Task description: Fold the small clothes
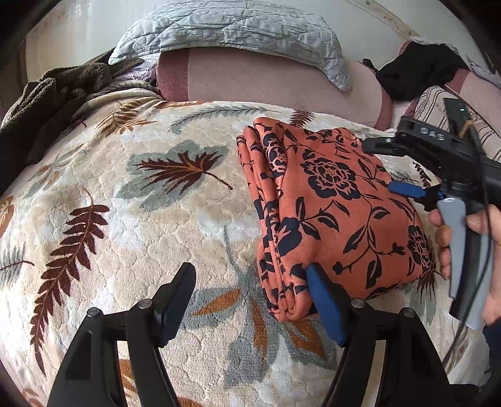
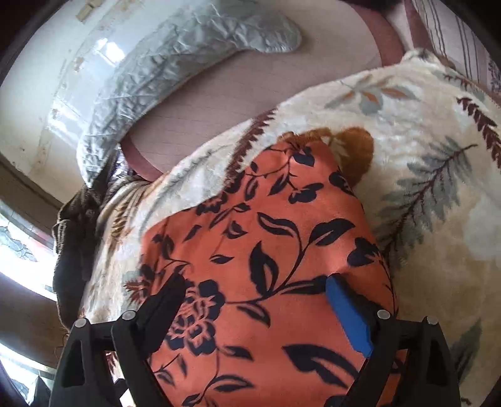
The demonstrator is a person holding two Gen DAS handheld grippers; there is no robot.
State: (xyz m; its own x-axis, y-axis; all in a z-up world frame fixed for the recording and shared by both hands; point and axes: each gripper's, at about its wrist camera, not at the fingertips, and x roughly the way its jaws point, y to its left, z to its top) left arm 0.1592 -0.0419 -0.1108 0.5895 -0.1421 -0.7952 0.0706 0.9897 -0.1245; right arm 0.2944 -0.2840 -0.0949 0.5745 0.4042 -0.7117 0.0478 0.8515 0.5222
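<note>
An orange garment with a dark floral print [image 1: 332, 213] lies folded into a thick bundle on the leaf-patterned blanket [image 1: 141, 219]. My left gripper [image 1: 250, 275] is open; its blue-padded right finger [image 1: 325, 306] touches the bundle's near edge, its left finger rests over bare blanket. My right gripper [image 1: 391, 166] reaches in from the right over the bundle, held by a hand. In the right wrist view the garment [image 2: 266, 250] fills the lower middle, and the right gripper [image 2: 253, 285] is open with both fingers resting on top of the cloth.
A pink pillow [image 1: 266, 78] with a grey quilted cover [image 1: 238, 28] lies beyond the blanket. A brown towel [image 1: 53, 94] sits at far left. A black garment [image 1: 419, 69] lies at far right.
</note>
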